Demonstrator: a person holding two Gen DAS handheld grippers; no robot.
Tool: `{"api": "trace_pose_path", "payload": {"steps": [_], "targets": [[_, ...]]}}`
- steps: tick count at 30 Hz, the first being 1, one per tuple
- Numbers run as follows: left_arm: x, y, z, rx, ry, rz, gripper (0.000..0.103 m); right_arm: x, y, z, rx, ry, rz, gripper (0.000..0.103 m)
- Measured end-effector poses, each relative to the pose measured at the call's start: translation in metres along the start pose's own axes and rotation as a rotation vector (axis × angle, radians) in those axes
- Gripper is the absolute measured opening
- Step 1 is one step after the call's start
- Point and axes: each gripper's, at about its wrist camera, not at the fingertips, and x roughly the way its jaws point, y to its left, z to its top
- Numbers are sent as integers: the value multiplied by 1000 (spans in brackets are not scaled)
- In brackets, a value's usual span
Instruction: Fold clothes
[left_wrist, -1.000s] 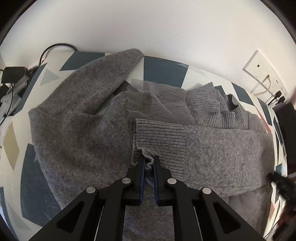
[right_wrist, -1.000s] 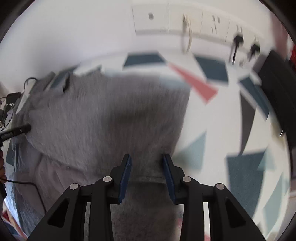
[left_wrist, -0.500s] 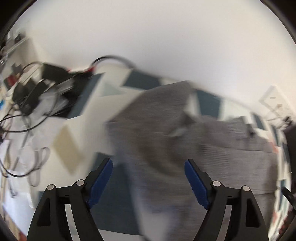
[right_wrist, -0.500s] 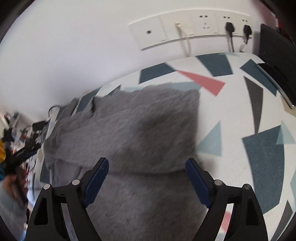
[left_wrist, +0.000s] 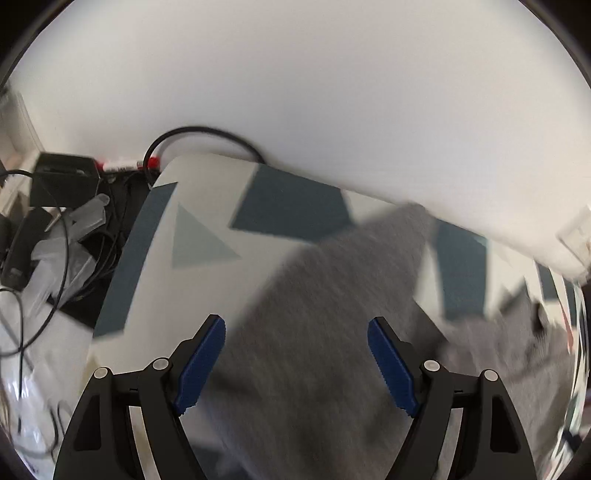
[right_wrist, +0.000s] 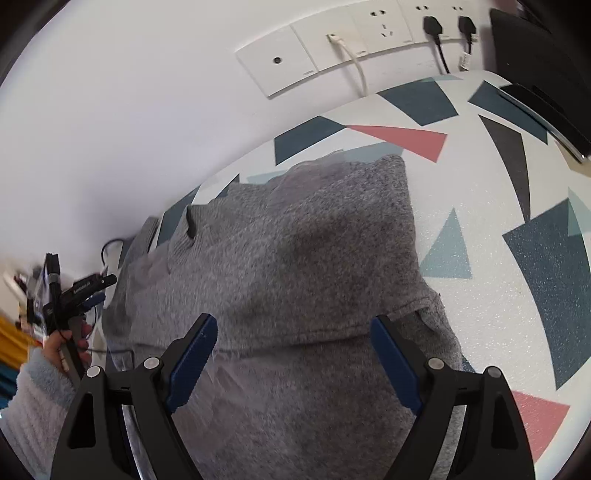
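A grey knit sweater lies on the patterned tablecloth, with a folded layer on top whose edge runs just beyond my right gripper's tips. My right gripper hovers open above that fold, nothing pressed between its blue pads. In the blurred left wrist view a grey part of the sweater reaches toward the back wall. My left gripper is open above it, holding nothing. The left gripper also shows at the far left of the right wrist view, held by a hand in a pale knit sleeve.
Black cables, a black box and clear plastic pieces clutter the table's left end. Wall sockets with plugs sit behind the table. A dark object stands at the right rear corner. Bare tablecloth lies left of the sweater.
My left gripper let go of the ribbed cuff, opened wide and swung left toward the sweater's left end. My right gripper opened off the grey fabric and rolled.
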Motion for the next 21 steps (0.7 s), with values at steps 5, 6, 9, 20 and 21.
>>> {"api": "trace_pose_path", "payload": {"steps": [5,6,9,20,21], "targets": [[15,-3,1,114,24,1,56,17,6,0,40,8,24,87],[13,-5,-1,120,25,-22,31,21,9,0,41,15,29,87],[3,-12,-5,111,25,-5,6,28,17,1,25,32,38,87],[-154,15,-64,-142,-316,218,5,21,30,17,-3,3,110,87],[-171,17,-74,-190,-353,233,5,18,29,18,6,-8,115,87]]}}
